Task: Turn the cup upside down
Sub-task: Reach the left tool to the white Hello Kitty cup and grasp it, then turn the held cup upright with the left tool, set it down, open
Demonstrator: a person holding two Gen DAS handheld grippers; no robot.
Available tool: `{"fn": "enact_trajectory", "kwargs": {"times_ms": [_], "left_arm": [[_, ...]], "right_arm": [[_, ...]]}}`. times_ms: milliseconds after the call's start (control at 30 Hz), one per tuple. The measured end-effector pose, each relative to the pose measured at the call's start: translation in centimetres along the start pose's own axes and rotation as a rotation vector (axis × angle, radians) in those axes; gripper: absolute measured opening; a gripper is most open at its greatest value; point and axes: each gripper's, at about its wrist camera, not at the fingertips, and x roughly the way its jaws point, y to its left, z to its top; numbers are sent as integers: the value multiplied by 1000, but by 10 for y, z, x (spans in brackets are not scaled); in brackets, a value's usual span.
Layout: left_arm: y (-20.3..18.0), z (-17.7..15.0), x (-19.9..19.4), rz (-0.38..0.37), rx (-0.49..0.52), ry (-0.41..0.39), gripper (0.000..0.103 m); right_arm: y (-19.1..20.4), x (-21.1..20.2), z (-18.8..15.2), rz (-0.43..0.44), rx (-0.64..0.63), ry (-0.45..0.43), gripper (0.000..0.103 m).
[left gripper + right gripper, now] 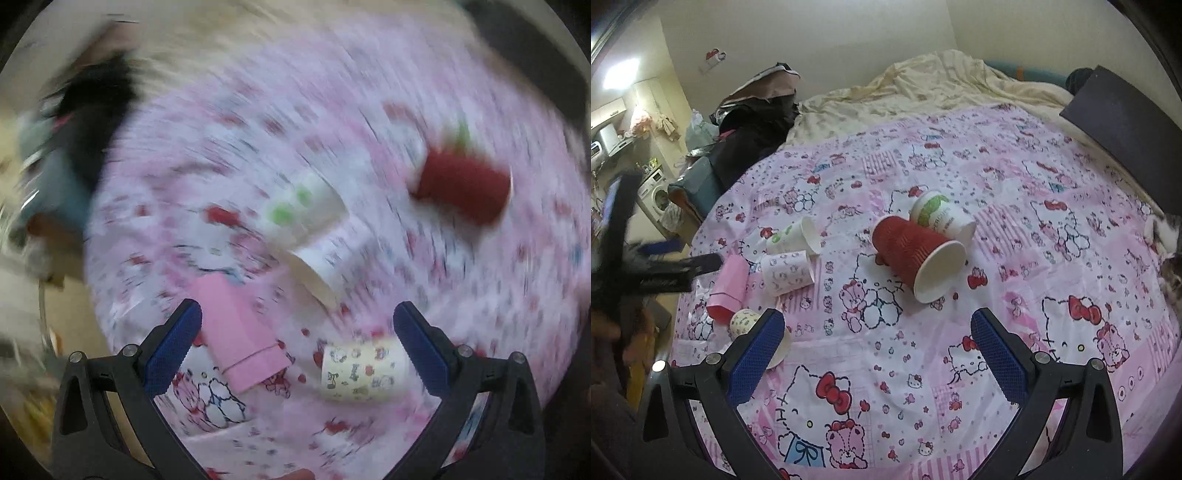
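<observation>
Several paper cups lie on their sides on a pink cartoon-print tablecloth [1015, 177]. In the right wrist view a red cup [908, 253] lies in the middle with its white mouth toward me, and a white cup with a green print [940, 216] lies behind it. At the left lie a pink cup [727, 286], two white printed cups [786, 273] and a small patterned cup [744, 321]. My right gripper [877, 341] is open and empty, short of the red cup. The left wrist view is blurred. My left gripper [297, 341] is open, with the pink cup [240, 332] and the small patterned cup [364, 369] between its fingers.
A rumpled cream blanket [923, 85] lies behind the cloth. Dark clothes [757, 118] and a blue box [696, 188] stand at the left edge. A dark board [1126, 125] lies at the far right. The left hand-held gripper body [639, 273] shows blurred at the left.
</observation>
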Motion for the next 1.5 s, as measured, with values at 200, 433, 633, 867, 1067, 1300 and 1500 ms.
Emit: {"fn": "enact_trajectory", "kwargs": {"times_ms": [200, 433, 633, 867, 1067, 1300, 1500], "left_arm": [[-31, 39, 42, -9, 298, 186, 90], [-56, 50, 85, 41, 437, 363, 90], [-64, 52, 110, 115, 475, 405, 81], [-56, 55, 106, 98, 383, 406, 60], [-57, 51, 54, 43, 284, 326, 60], [-57, 25, -8, -65, 47, 259, 60], [-69, -16, -31, -153, -105, 233, 60]], "right_arm": [[-11, 13, -1, -2, 39, 60, 103], [-23, 17, -3, 6, 92, 96, 103], [-22, 14, -3, 14, 91, 95, 103], [-25, 10, -2, 12, 102, 90, 103], [-25, 11, -2, 18, 107, 90, 103], [-21, 4, -1, 21, 97, 69, 103], [-25, -8, -4, 6, 105, 44, 103]]}}
